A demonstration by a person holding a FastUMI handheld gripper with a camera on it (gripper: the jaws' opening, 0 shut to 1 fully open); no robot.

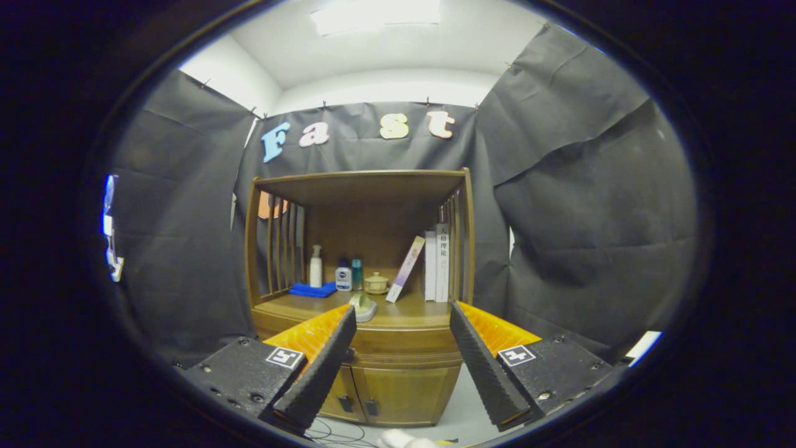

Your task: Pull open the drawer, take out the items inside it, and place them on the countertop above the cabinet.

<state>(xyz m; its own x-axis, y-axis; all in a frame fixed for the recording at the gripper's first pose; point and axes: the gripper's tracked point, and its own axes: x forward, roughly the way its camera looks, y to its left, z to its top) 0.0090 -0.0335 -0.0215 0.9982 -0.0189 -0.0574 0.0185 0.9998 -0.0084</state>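
A wooden cabinet (373,249) stands ahead against the booth's wall. Its drawer (398,347) lies under the countertop (410,310) and is closed, seen between my fingers. My gripper (403,314) is open, with nothing between the fingers, and hovers a good way in front of the drawer. A small pale green item (362,306) rests on the countertop's front edge, just above the left fingertip.
On the countertop stand a white pump bottle (316,266), two small bottles (348,276), a blue cloth (312,290), a lidded pot (376,284), a leaning book (405,269) and upright books (436,264). Two lower doors (385,394) are closed. Cables lie on the floor.
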